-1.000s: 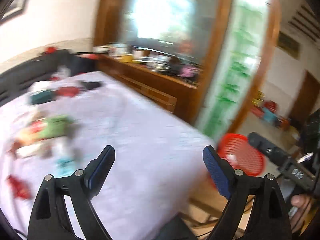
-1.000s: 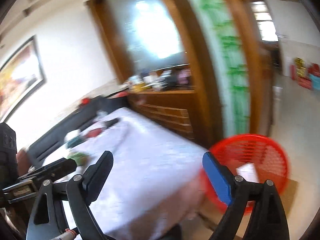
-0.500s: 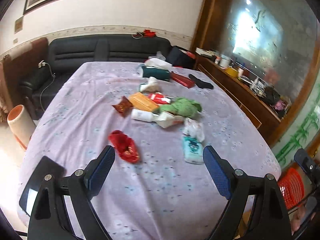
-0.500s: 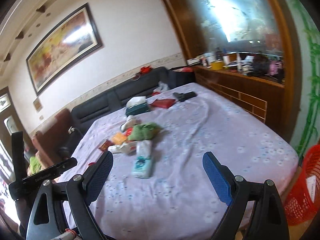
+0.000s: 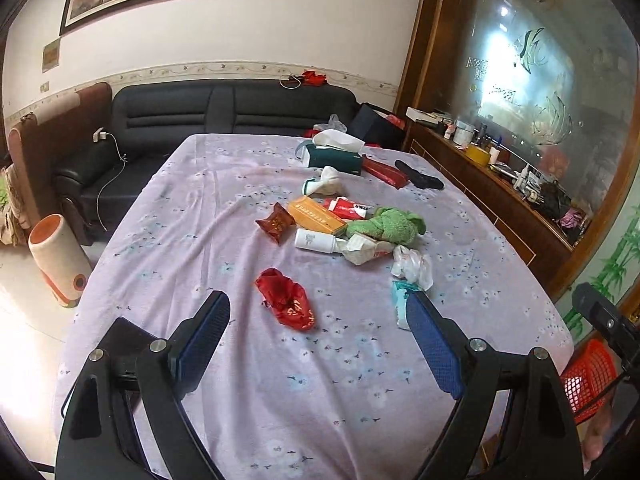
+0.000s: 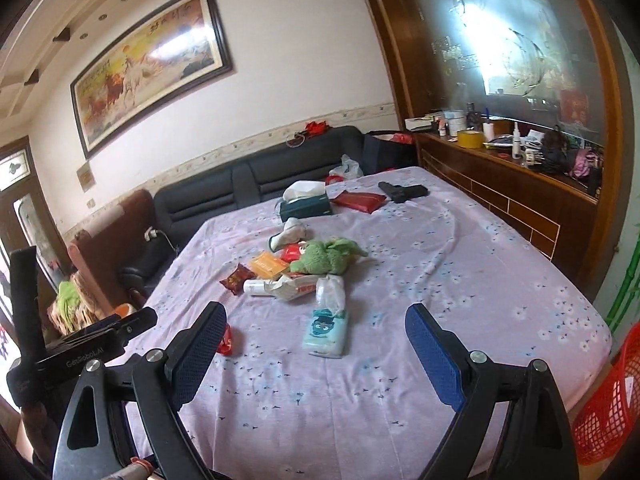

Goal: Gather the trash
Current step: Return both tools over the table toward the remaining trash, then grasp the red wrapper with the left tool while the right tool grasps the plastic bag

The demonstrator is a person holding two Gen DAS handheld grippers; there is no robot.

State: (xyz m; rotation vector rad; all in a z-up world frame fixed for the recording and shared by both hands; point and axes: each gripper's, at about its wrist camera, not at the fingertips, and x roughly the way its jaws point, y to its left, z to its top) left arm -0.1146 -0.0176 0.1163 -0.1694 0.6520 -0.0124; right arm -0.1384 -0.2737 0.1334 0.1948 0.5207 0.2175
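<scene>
- Left tool (image 5: pixel 318 344) spread wide, empty, above the near worktop (image 5: pixel 320 400).
- Right tool (image 6: pixel 316 350) likewise wide, empty.
- Trash scattered mid-worktop: red crumpled wrapper (image 5: pixel 286 298) nearest the left tool, tissue pack (image 6: pixel 326 330) nearest the right, further litter clustered beyond around a green plush toy (image 5: pixel 384 224).
- Risk: snagging the loose purple cloth along with a flat wrapper; mistaking the plush for trash.
- Red basket (image 6: pixel 608 412) off the right edge, below worktop level; open cloth all around the near items.
</scene>
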